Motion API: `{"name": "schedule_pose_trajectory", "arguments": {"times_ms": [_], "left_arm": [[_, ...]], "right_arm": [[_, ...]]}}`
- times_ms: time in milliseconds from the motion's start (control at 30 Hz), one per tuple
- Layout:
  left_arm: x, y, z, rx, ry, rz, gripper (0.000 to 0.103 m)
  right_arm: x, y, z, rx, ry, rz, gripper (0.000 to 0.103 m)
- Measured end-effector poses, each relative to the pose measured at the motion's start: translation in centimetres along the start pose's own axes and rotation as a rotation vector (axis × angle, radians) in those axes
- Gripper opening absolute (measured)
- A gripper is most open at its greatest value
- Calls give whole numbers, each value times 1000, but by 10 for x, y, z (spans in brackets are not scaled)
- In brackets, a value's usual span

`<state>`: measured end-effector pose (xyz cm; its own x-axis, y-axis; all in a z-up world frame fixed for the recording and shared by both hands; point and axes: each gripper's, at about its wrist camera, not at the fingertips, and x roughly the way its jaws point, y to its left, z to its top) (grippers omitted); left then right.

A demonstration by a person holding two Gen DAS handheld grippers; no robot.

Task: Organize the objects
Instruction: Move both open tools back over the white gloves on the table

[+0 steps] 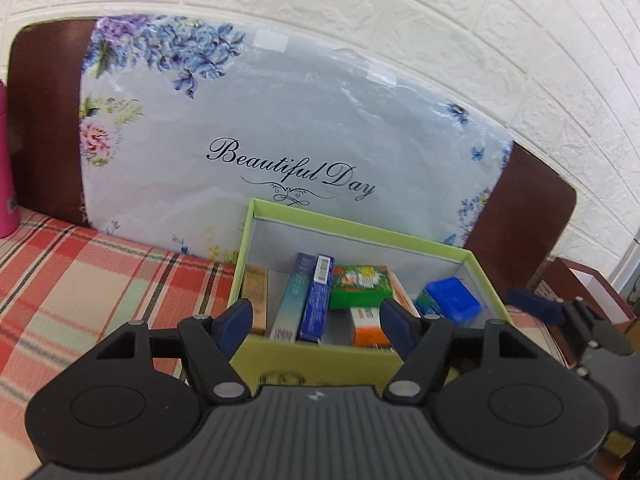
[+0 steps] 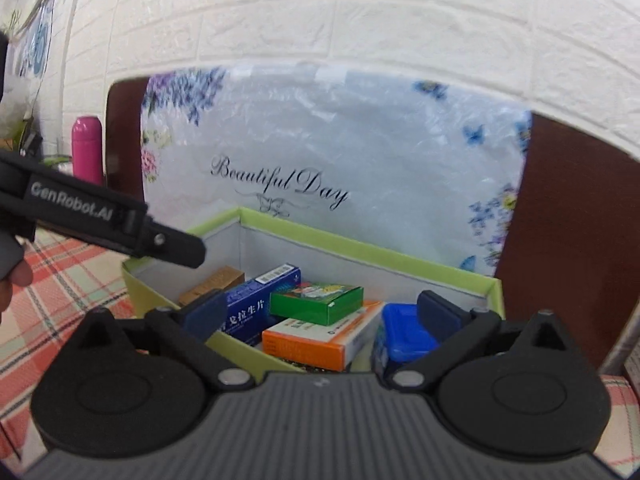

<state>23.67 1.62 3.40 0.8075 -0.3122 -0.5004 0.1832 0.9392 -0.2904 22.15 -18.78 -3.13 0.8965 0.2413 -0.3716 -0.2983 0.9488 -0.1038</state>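
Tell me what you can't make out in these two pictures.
- Green box, left wrist view: its front face is hidden by the gripper body.
- Blue tub, right wrist view: lower part hidden behind the right gripper.
- Orange carton: print too blurred to read.
- Pink bottle: cut by the left edge.

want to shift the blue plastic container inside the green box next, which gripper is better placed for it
Right, probably. The right gripper is open and the blue container lies just by its right-hand finger. The left gripper, also open, faces the upright cartons; there the container sits off to its right.
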Motion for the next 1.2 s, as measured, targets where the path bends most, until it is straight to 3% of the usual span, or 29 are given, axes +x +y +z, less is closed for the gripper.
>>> {"name": "schedule_pose_trajectory", "arguments": {"times_ms": [267,467,600,767,967,1000,1067,1133,1167,1200], "left_arm": [[-58,-20,-52,16,33,47,77],[-73,-23,-103,-21,130,49,77],[-71,-22,-132,-9,204,98,77],[-65,-17,-151,16,239,148,77],[-45,-20,-153,77,221,192,78],[-43,-22,-152,85,214,180,74],[-40,-28,-152,118,202,157,53],[-38,-36,-151,154,209,113,17],[-38,-39,-151,157,216,97,13],[-40,-41,-150,167,220,91,12]], "right_arm": [[-102,0,-12,51,-72,-24,103],[-149,3,-56,105,-26,-31,103],[-166,5,-94,168,41,-3,103],[-179,9,-136,212,147,-18,103],[-173,5,-147,332,178,21,103],[-168,5,-146,354,190,25,103],[-156,5,-146,394,209,36,103],[-143,10,-144,404,234,48,101],[-139,13,-144,398,236,51,99],[-134,16,-143,389,239,51,89]]}}
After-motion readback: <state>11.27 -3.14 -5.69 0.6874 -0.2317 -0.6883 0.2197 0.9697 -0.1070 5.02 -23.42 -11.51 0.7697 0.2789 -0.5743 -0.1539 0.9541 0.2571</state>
